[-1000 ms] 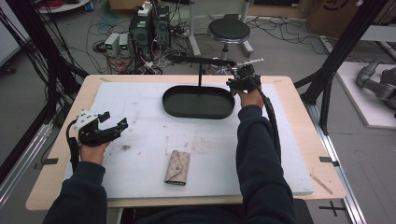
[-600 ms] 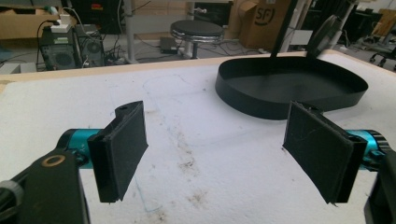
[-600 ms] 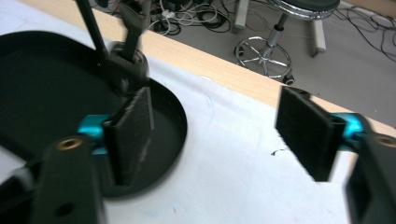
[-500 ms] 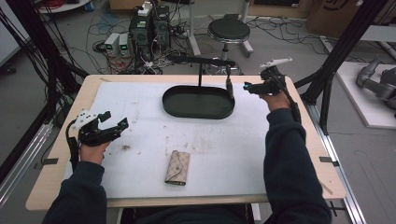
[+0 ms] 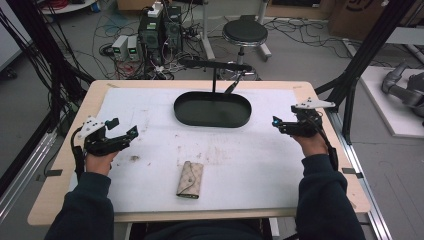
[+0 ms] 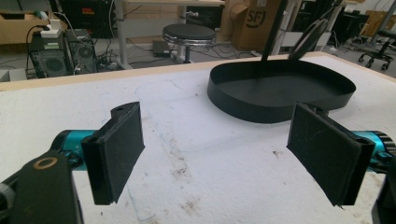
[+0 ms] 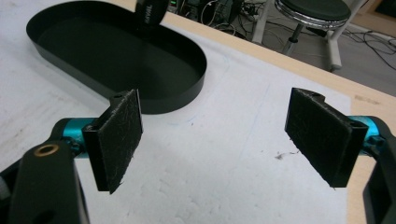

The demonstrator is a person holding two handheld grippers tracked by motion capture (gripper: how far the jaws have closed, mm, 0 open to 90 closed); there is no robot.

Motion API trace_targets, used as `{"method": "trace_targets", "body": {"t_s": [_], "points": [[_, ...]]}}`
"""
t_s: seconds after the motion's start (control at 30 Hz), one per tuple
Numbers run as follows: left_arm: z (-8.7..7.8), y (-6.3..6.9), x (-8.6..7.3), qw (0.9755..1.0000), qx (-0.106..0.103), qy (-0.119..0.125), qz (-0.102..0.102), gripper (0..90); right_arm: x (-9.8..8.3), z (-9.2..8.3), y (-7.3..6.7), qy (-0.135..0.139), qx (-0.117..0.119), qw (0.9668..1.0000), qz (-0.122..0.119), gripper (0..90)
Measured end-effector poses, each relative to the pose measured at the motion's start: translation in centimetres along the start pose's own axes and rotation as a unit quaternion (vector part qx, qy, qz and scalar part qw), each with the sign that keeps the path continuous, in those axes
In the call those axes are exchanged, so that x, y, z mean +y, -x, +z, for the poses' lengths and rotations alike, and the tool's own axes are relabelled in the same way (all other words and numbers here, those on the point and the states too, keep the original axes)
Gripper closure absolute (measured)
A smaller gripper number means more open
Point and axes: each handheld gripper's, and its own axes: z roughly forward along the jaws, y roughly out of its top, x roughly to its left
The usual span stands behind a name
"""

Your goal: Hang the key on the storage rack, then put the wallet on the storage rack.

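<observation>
the left gripper (image 5: pixel 120 131) sits near the left edge of the white foam-covered wooden table (image 5: pixel 260 165), jaws wide apart and holding nothing, its black padded fingers (image 6: pixel 116 149) above bare, stained foam. the right gripper (image 5: pixel 278 123) sits near the right edge of the table, jaws likewise wide apart and empty, pointing toward the middle. the black oval metal tray (image 5: pixel 212 110) stands at the middle of the far edge, between the two grippers and well apart from both; a black post rises behind it. the beige patterned fold-over wallet (image 5: pixel 190 179) lies flat near the middle of the near edge, apart from both grippers.
</observation>
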Motion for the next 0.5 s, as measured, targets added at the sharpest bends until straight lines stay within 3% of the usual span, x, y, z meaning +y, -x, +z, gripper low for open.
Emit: {"method": "trace_targets", "body": {"t_s": [0.2,0.5], "points": [[0.0,0.1,0.0,1.0000,0.001,-0.002,0.001,18.3,-1.0,0.5,-1.0,0.000,0.000,0.9999,-0.012,19.5],[0.1,0.1,0.0,1.0000,-0.004,-0.005,0.001,18.5,-1.8,0.8,-1.8,0.001,0.002,1.0000,-0.003,19.5]]}}
